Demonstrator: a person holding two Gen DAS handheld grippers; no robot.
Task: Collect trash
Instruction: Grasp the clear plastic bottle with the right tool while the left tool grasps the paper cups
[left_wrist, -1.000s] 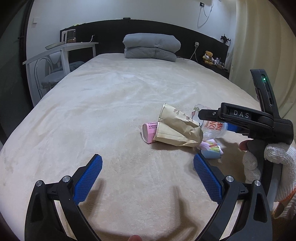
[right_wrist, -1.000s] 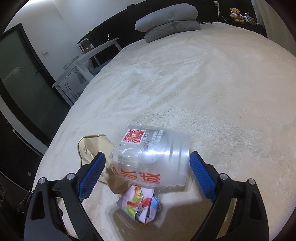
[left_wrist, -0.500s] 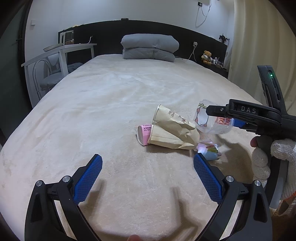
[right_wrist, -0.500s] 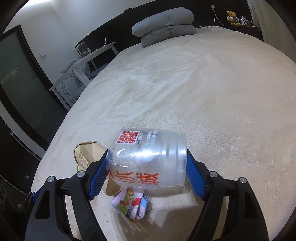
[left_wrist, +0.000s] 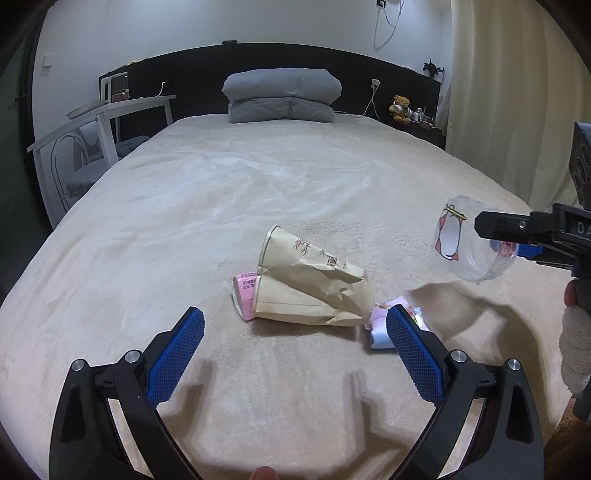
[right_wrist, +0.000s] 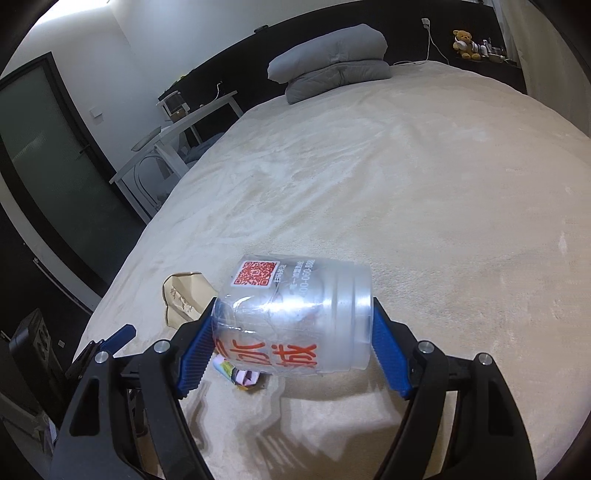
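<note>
My right gripper (right_wrist: 293, 341) is shut on a clear plastic cup (right_wrist: 295, 314) with red print and holds it on its side above the bed; the cup also shows in the left wrist view (left_wrist: 467, 240). My left gripper (left_wrist: 295, 354) is open and empty, low over the bed, just short of the trash pile. The pile holds two crushed brown paper cups (left_wrist: 310, 288), a pink cup (left_wrist: 244, 295) behind them and a colourful wrapper (left_wrist: 380, 325) by my right finger. The wrapper (right_wrist: 242, 376) lies under the held cup.
The beige bed cover (left_wrist: 258, 192) spreads wide around the pile. A folded grey duvet (left_wrist: 282, 96) lies at the headboard. A white desk and chair (left_wrist: 99, 133) stand left of the bed. A teddy bear (left_wrist: 400, 109) sits on the shelf at back right. A curtain (left_wrist: 517, 92) hangs right.
My right gripper closed on the clear cup and lifted it up and to the right, off the pile. My left gripper moved a little closer to the paper cups.
</note>
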